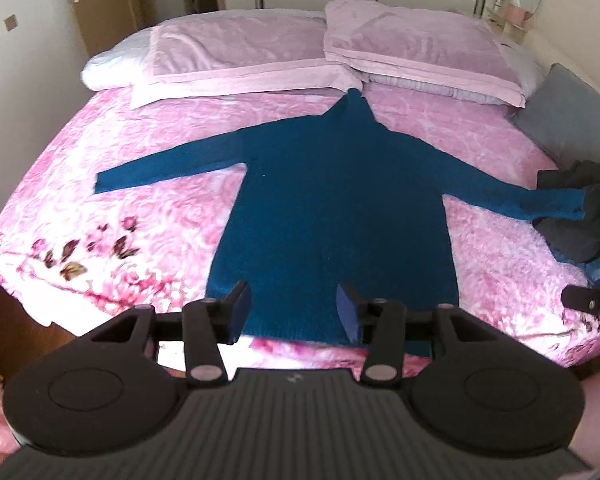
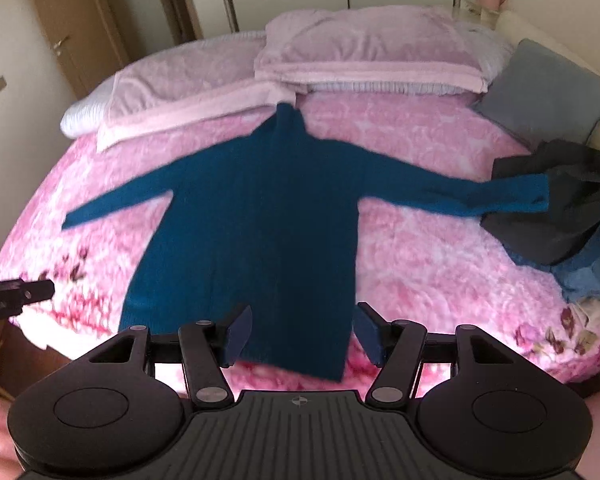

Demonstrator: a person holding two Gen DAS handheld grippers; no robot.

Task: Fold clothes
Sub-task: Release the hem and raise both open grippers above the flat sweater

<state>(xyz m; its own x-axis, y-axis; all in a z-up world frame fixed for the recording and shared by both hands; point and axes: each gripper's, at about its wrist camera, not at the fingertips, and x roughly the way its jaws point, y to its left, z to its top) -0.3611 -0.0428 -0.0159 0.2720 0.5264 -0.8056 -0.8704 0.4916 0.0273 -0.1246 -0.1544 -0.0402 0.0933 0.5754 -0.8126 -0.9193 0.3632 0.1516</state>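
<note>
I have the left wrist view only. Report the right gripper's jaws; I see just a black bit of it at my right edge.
Observer: The right gripper is open with nothing between its pads. It hangs above the hem of the teal turtleneck sweater.
Operator: Now tell me what the blue sliver under the dark garment is, by the sweater's right sleeve.
Observer: It is a crumpled blue garment, denim by the look of it. It sticks out from under the dark garment toward the near edge of the pink bedspread.
</note>
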